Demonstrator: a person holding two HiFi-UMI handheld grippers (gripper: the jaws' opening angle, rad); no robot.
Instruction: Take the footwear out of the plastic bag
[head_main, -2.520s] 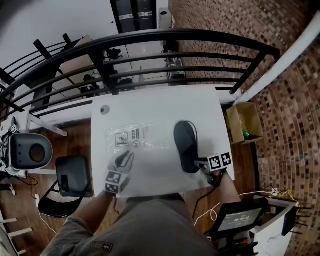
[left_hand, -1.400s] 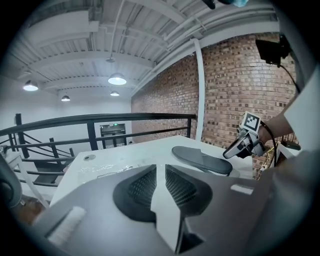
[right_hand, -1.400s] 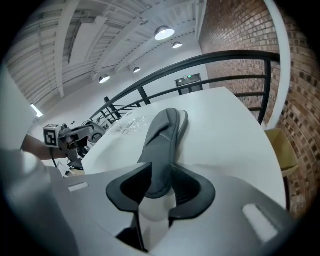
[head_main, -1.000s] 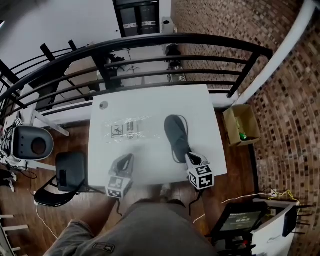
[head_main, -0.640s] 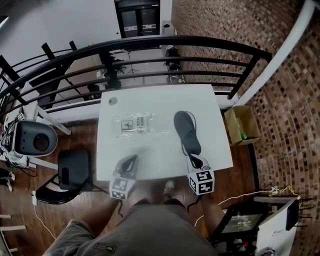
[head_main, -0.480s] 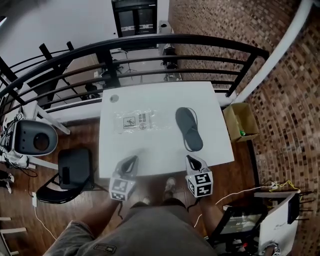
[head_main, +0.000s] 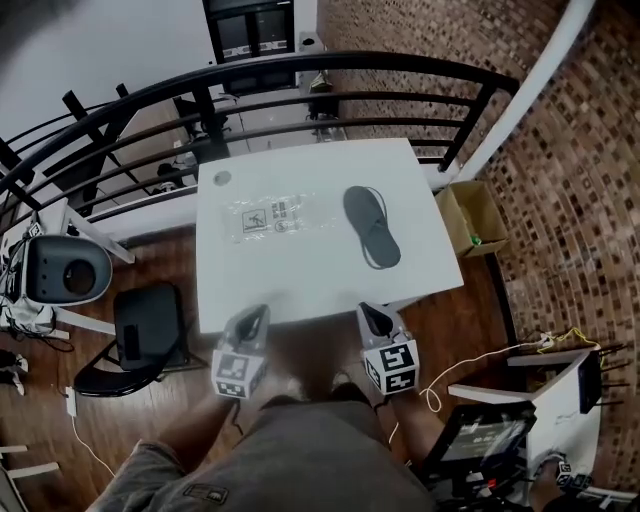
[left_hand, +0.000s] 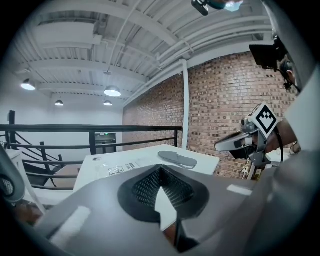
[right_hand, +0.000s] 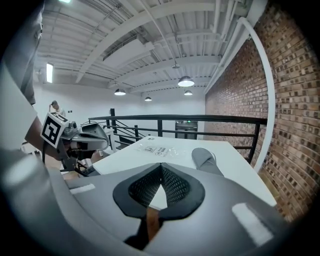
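Your left tool (head_main: 255, 316) is fully closed with nothing in it. In the left gripper view its two dark ribbed pads meet at the tips, and only bare bench top shows past them. Your right tool (head_main: 372, 314) is the same: pads pressed together, nothing gripped.

Both tools sit at the near edge of the white bench (head_main: 300, 285), side by side and well apart, each with its marker cube towards your body. Both point across the bench and slightly down. From the left gripper view you can see the right tool (left_hand: 227, 145) off to the right. From the right gripper view the left tool (right_hand: 97, 136) appears at the left.

The footwear (head_main: 371, 226), a single grey flip-flop, is out of the bag. It lies flat on the right half of the bench, lengthways from the near side to the far side. It is nearly in line with your right tool but well clear of its tips.

The plastic bag (head_main: 275, 217) lies flat on the far left part of the bench, clear with small printed labels on it. It is beside the flip-flop without touching it, and neither tool touches it.

Beyond the bench runs a black railing (head_main: 300, 72). An open cardboard box (head_main: 472, 219) stands on the floor at the bench's right end, by the brick wall (head_main: 570, 180). A black chair (head_main: 145, 340) stands on the floor at the bench's left.
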